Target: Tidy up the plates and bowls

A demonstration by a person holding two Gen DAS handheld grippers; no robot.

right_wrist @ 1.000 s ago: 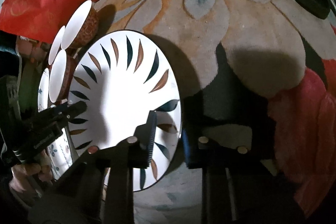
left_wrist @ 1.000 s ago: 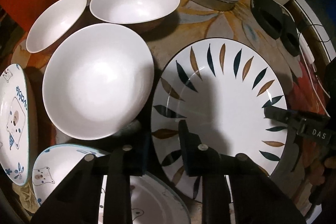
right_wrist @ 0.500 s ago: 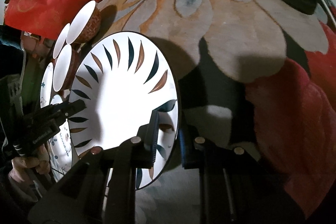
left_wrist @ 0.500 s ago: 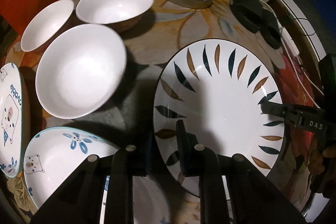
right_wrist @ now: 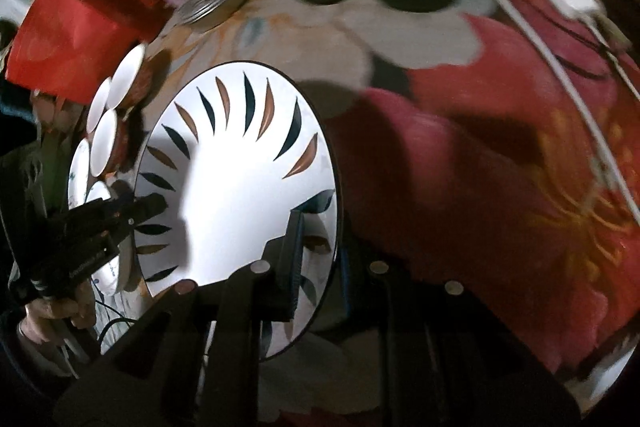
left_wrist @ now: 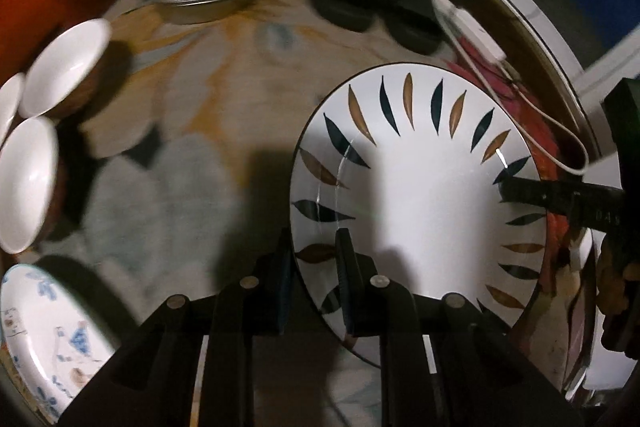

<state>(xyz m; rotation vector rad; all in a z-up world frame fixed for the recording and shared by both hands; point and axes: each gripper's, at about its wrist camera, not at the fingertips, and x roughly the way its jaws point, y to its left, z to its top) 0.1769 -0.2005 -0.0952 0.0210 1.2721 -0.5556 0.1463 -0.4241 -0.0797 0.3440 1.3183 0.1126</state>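
Tabletop [left_wrist: 208,131] under floral cloth; the view has slid across it since a second ago, background now smeared. Leaf plate [left_wrist: 420,195], then beside the white bowls [left_wrist: 28,183], is now well apart from them, carried toward the red part of the cloth, a clear gap of cloth opening between. Reads as plate lifted out of the crowded group and in transit to a new spot; no set-down yet. Plate is round, so no long axis; face up and tipped a little, leaf marks radiating from centre. It hangs off the cloth, shadow below. Left gripper [left_wrist: 316,267] pinches near rim, fingers narrow, shut on plate. Right gripper [right_wrist: 316,259] pinches opposite rim, fingers likewise narrow on it. Bear plate [left_wrist: 48,339] stays low at the left edge.
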